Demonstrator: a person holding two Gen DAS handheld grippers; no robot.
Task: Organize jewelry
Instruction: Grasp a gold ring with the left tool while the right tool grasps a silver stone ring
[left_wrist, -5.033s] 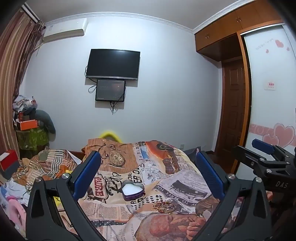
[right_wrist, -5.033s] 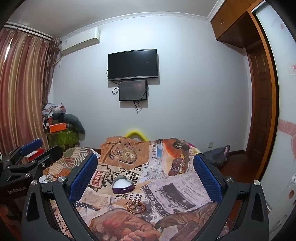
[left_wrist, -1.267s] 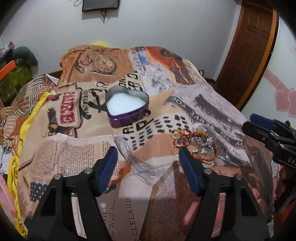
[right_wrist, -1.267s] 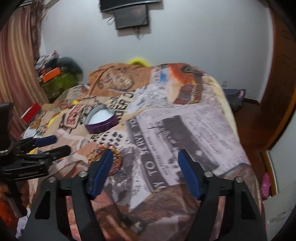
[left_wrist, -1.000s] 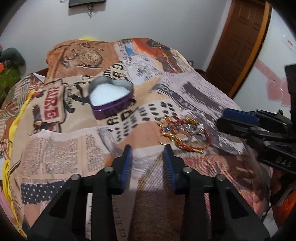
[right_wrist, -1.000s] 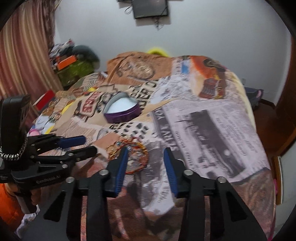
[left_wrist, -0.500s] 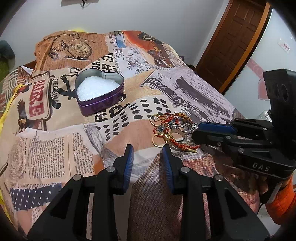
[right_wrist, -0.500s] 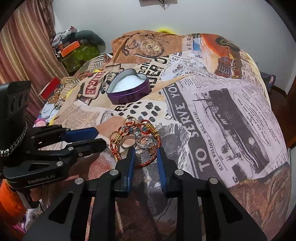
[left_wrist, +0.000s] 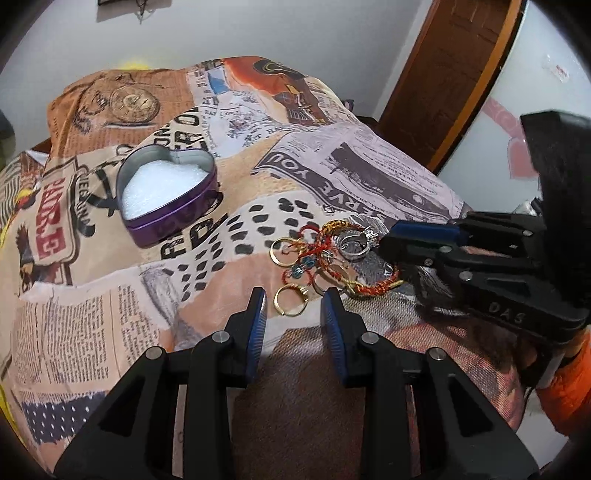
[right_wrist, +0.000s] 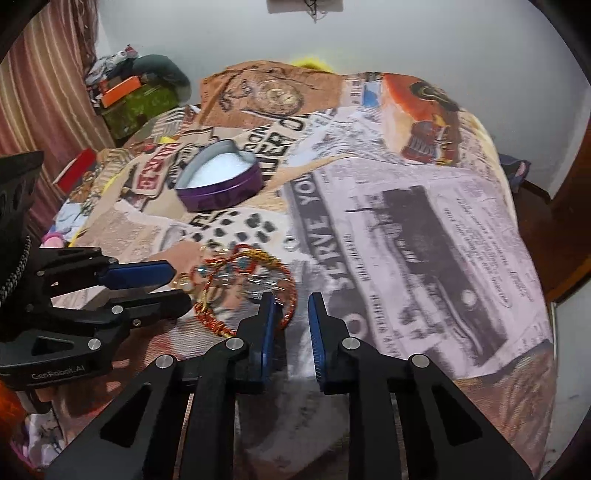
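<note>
A pile of jewelry (left_wrist: 332, 254) lies on the printed bedspread: gold rings, a silver ring and red-gold bracelets. It also shows in the right wrist view (right_wrist: 240, 280). A purple heart-shaped tin (left_wrist: 170, 194) with white padding sits open behind it, also in the right wrist view (right_wrist: 221, 181). My left gripper (left_wrist: 293, 299) is narrowly open with a gold ring (left_wrist: 290, 301) lying between its tips. My right gripper (right_wrist: 291, 301) is narrowly open and empty at the pile's right edge, over a red bracelet (right_wrist: 288, 295).
The bedspread (left_wrist: 110, 314) covers the whole bed. A wooden door (left_wrist: 443, 74) stands at the far right. Clutter and a green box (right_wrist: 136, 99) sit by the striped curtain (right_wrist: 44, 74) on the left.
Both grippers have narrowed from wide open and dropped down to the jewelry pile. The left one now brackets a gold ring; the right one has reached the pile's right edge.
</note>
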